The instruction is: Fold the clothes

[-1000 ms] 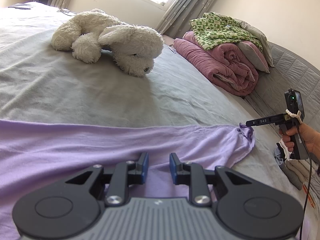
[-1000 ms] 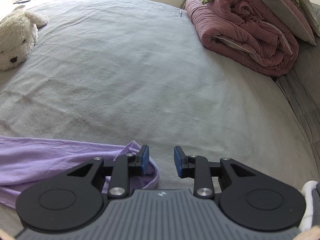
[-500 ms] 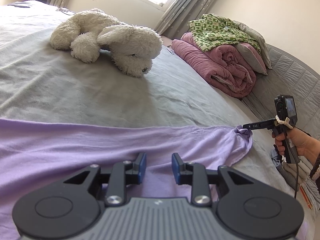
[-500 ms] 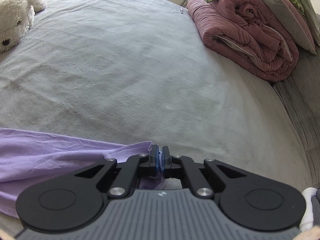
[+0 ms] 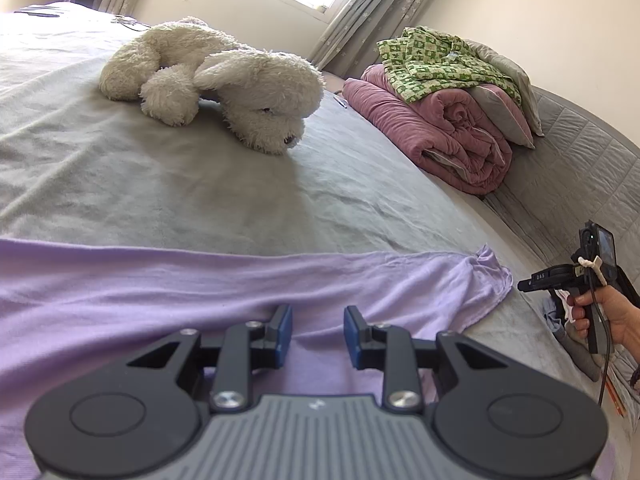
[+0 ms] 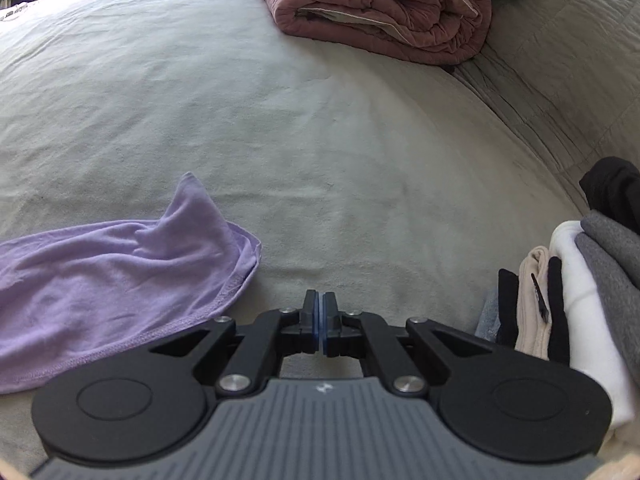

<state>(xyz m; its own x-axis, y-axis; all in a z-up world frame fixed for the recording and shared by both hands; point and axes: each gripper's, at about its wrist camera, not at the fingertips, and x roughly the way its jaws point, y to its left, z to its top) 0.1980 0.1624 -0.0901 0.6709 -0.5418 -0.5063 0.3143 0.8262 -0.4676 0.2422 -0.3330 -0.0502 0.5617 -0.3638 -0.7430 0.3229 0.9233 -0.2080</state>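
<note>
A lilac garment [image 5: 168,296] lies spread across the grey bed; its right end [image 6: 120,280] also shows in the right wrist view. My left gripper [image 5: 318,336] is open, its jaws just above the lilac cloth. My right gripper [image 6: 320,322] is shut with nothing between its pads, over bare sheet to the right of the garment's end. It shows in the left wrist view [image 5: 532,285], apart from the cloth.
A white plush dog [image 5: 224,84] lies at the back of the bed. A rolled pink quilt [image 5: 436,132] with a green checked garment [image 5: 440,60] and a pillow sits by the grey headboard. A stack of folded clothes [image 6: 576,280] lies at the right.
My right gripper closed on the garment's end, then came off it and drew back to the right, still shut. The cloth's end now lies loose. My left gripper stayed open.
</note>
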